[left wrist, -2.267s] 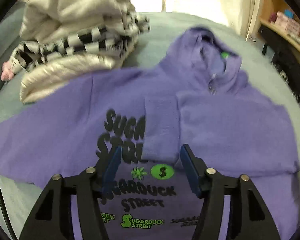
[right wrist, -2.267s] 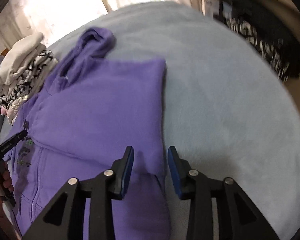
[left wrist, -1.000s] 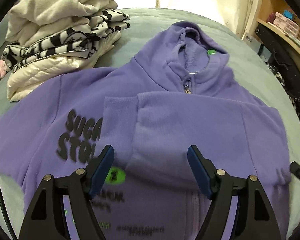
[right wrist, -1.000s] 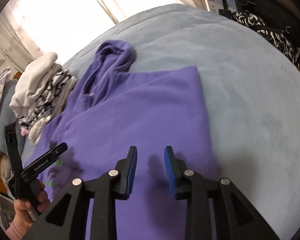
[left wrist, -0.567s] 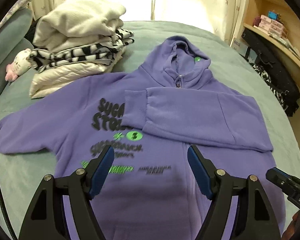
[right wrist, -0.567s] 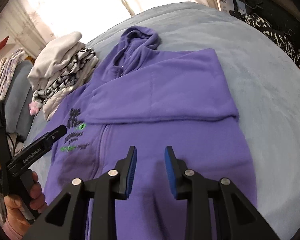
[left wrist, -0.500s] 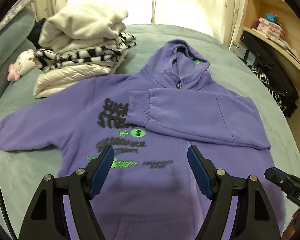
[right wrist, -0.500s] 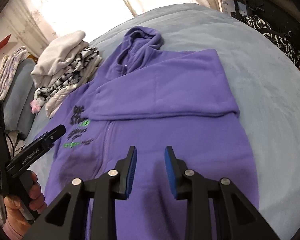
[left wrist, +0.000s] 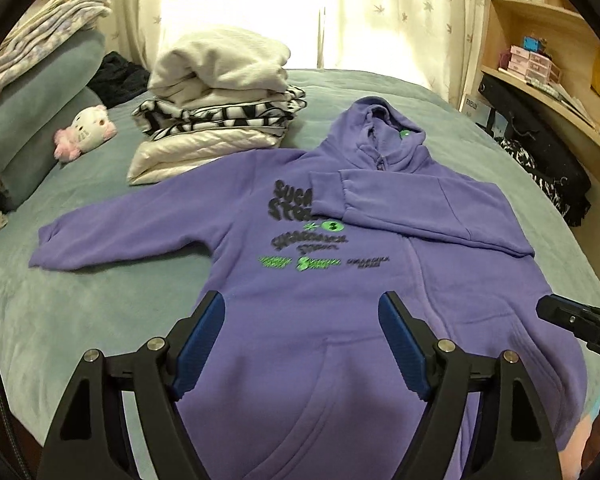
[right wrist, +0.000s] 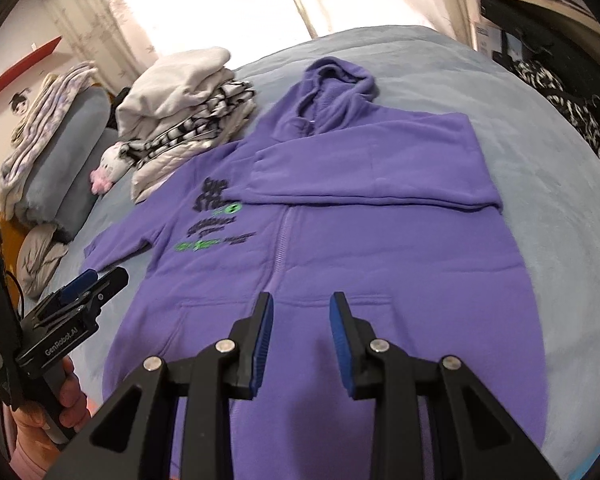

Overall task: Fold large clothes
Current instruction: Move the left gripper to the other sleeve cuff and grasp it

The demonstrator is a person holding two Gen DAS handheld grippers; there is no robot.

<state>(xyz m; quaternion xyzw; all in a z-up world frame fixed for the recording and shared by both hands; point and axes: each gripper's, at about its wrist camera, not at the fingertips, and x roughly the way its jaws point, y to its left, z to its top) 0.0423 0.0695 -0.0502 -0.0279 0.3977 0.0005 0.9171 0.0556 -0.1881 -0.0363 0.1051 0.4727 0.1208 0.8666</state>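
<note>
Holding your left gripper (left wrist: 302,338) wide open and your right gripper (right wrist: 301,324) narrowly open, both empty, you hover over one purple hoodie (left wrist: 340,300) lying mid-frame on the bed (left wrist: 60,312); one sleeve is folded across its chest, one stretches left; bare bedding flanks it, one clothes stack (left wrist: 216,108) upper left

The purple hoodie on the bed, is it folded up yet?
Partly. On the purple hoodie, one sleeve lies folded across the chest; the other sleeve is still spread out sideways.
</note>
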